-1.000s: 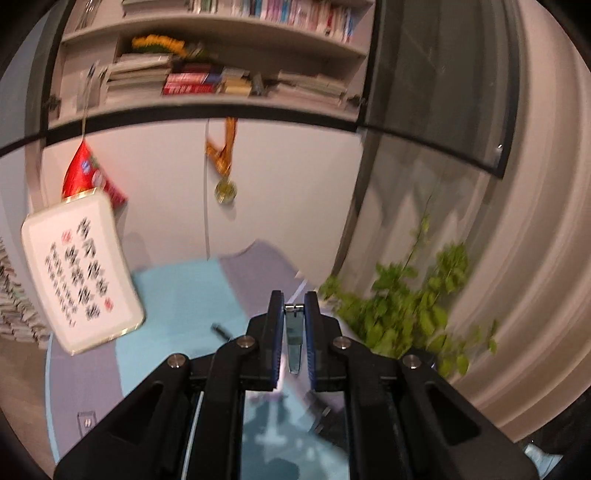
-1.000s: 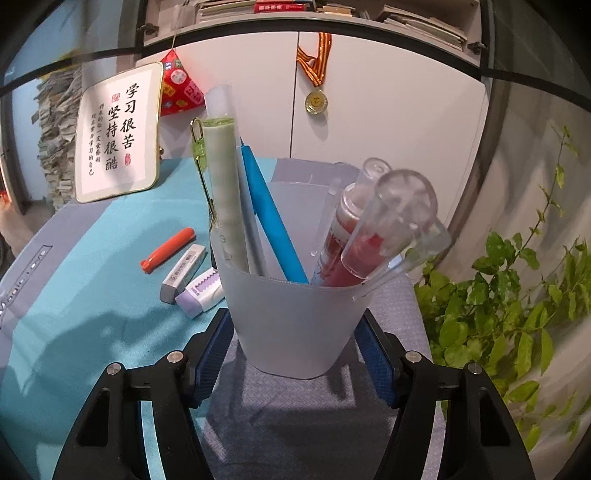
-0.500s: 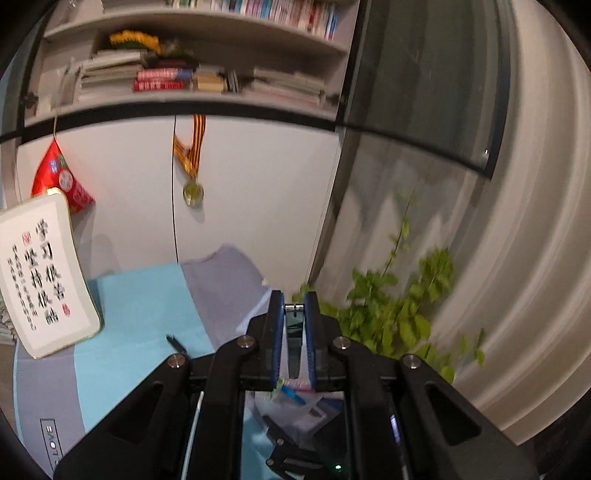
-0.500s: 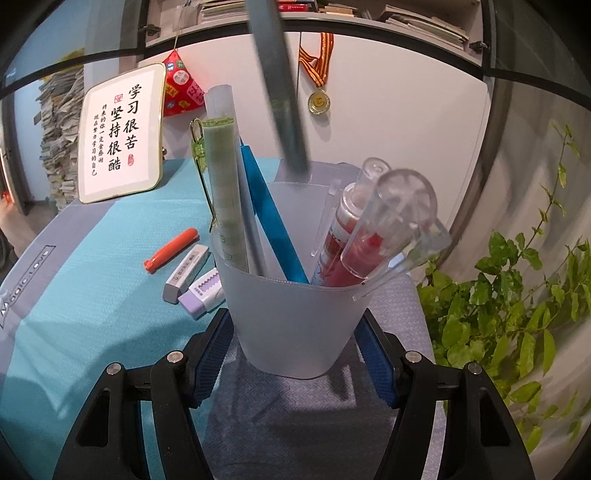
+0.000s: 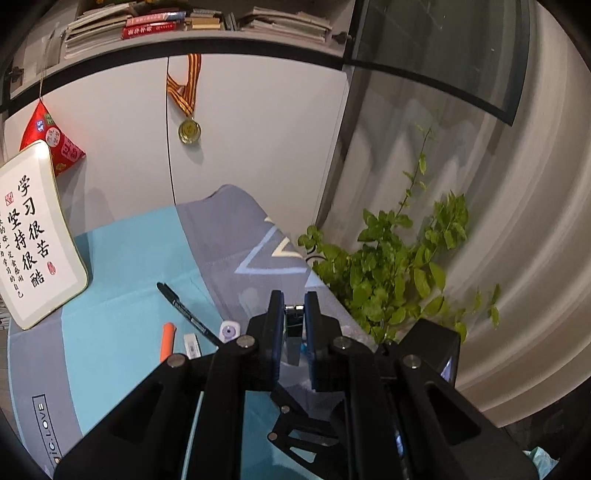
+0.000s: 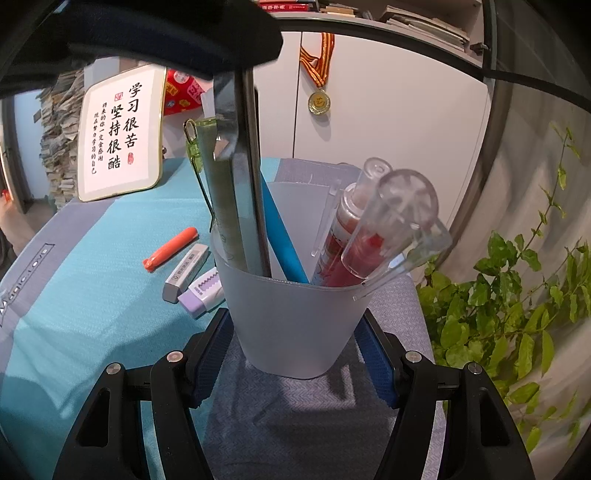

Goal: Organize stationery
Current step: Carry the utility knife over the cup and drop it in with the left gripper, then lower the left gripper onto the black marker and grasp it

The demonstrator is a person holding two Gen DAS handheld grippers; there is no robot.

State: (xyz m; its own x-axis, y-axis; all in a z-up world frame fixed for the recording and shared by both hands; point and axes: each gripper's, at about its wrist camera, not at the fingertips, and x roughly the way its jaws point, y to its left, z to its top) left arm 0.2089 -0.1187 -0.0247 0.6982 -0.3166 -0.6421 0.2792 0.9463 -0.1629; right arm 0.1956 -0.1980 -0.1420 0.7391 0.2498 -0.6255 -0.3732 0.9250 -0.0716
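My right gripper (image 6: 295, 349) is shut on a frosted grey cup (image 6: 295, 325), one pad on each side. In the cup stand a green ruler (image 6: 221, 192), a blue pen (image 6: 284, 243) and red pens with clear caps (image 6: 369, 236). My left gripper (image 5: 294, 314) hangs above the cup, and its dark body (image 6: 147, 33) shows at the top of the right wrist view. It holds a flat grey strip (image 6: 247, 166) whose lower end is inside the cup. Its jaws are opening with the strip (image 5: 293, 325) still between the pads.
On the teal and grey cloth (image 6: 74, 314) left of the cup lie an orange pen (image 6: 170, 249), a grey eraser (image 6: 186, 271), a purple correction tape (image 6: 203, 293) and a black pen (image 5: 184, 310). A framed calligraphy sign (image 6: 122, 133) leans behind. A leafy plant (image 6: 517, 295) stands right.
My left gripper has come down over the cup, and the grey strip has gone from above the rim into the cup. The right gripper and the cup have not moved.
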